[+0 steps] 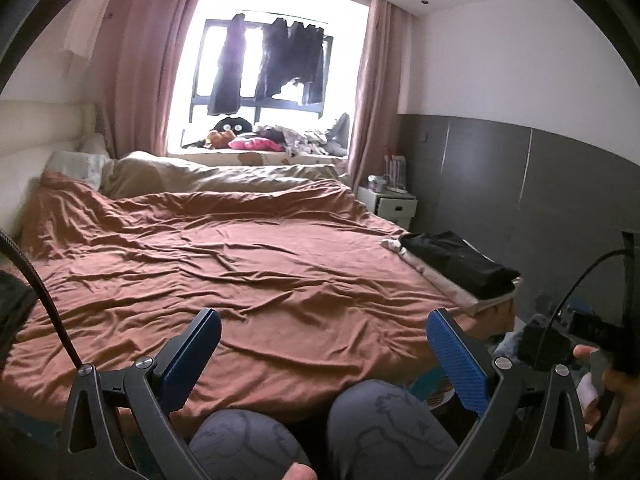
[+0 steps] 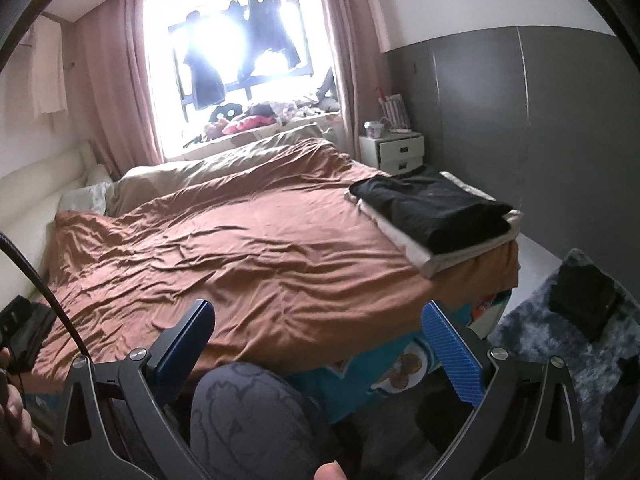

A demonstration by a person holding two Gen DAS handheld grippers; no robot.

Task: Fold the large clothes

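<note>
A folded black garment (image 1: 460, 262) (image 2: 432, 208) lies on a folded cream one (image 1: 444, 284) (image 2: 448, 250) at the right corner of the bed. My left gripper (image 1: 322, 340) is open and empty above the bed's near edge, over the person's knees. My right gripper (image 2: 318, 334) is open and empty, also over the near edge, well short of the stack. A dark garment (image 2: 584, 304) lies on the grey rug (image 2: 560, 344) right of the bed. The right gripper's body (image 1: 576, 336) shows at the left wrist view's right edge.
The bed has a wrinkled brown cover (image 1: 224, 264) (image 2: 224, 248) and a beige duvet (image 1: 208, 178) behind. A white nightstand (image 2: 394, 152) stands at the far right. Clothes hang at the window (image 1: 276, 64). A grey panelled wall (image 2: 520, 120) runs along the right.
</note>
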